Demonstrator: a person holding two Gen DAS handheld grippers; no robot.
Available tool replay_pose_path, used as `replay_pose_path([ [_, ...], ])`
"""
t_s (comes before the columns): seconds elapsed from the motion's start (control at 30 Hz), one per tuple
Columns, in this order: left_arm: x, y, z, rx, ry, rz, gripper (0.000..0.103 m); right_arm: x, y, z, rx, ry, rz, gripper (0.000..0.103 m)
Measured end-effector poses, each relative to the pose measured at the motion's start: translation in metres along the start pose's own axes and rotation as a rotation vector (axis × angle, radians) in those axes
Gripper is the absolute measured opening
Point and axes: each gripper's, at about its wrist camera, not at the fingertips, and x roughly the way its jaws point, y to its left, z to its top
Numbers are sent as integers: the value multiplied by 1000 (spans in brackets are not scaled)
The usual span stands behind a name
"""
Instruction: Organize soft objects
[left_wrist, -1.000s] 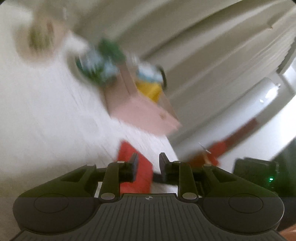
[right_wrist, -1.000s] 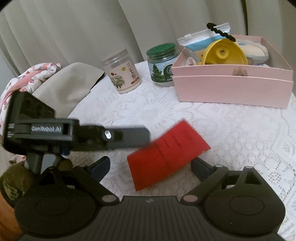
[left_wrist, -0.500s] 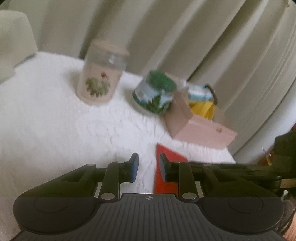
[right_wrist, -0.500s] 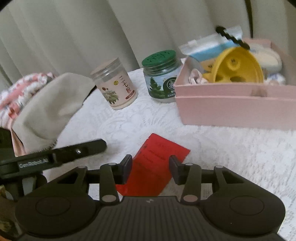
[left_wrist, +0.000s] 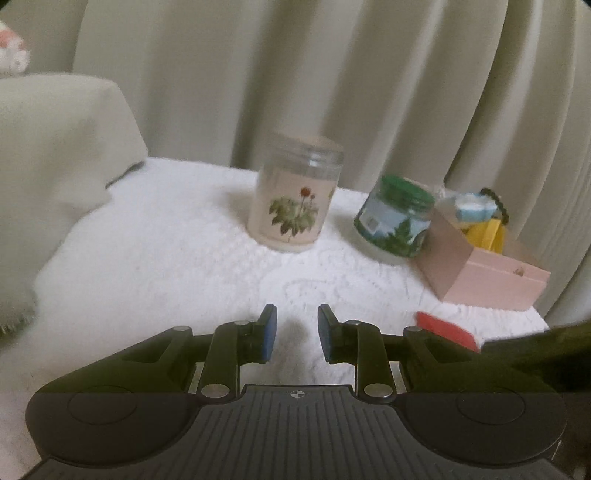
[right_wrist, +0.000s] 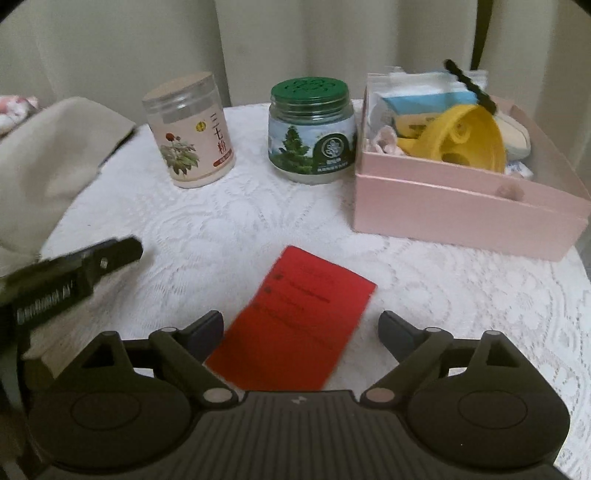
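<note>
Red packet flat on lace-covered surface, between widened jaws of right gripper, freed since a moment ago. Left gripper swung toward floral jar, jaws slightly parted, empty. Pink box likely next.

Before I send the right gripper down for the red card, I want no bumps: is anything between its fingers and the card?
Nothing visible is. The right gripper is open, and the red card lies flat on the lace tablecloth between its fingers. The left gripper is off to the side.
</note>
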Motion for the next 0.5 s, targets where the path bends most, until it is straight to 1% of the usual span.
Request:
replay_pose_path([
  [0.03,1,3,1,-14,7,-9,27,3,6,2,-11,2,-27,92],
  [0.1,0,9,1,-37,-2,-27,27,7,16,4,-45,1,-54,91],
  [0.17,0,10,0,-42,-5,-30,27,7,18,6,-50,10,-50,88],
  [0.23,-1,9,0,-34,-3,-36,27,7,16,8,-51,17,-40,82],
  [0.3,-2,8,-2,-32,-5,-49,27,1,10,9,-51,13,-28,64],
  [0.33,-3,8,-2,-31,-8,-52,27,-3,6,10,-44,16,-13,58],
  [0.37,-4,7,-2,-29,-10,-58,27,-6,1,11,-35,17,-4,50],
  [0.4,-4,6,-2,-27,-10,-67,27,-12,-5,12,-30,14,-7,24],
  [0.43,-5,4,-2,-25,-4,-88,27,-16,-9,14,-36,18,-23,13],
  [0.47,-5,1,-3,-23,2,-101,27,-20,-17,15,-38,21,-22,5],
  [0.5,-5,-4,-2,-13,11,-111,27,-24,-24,15,-29,20,-14,6],
])
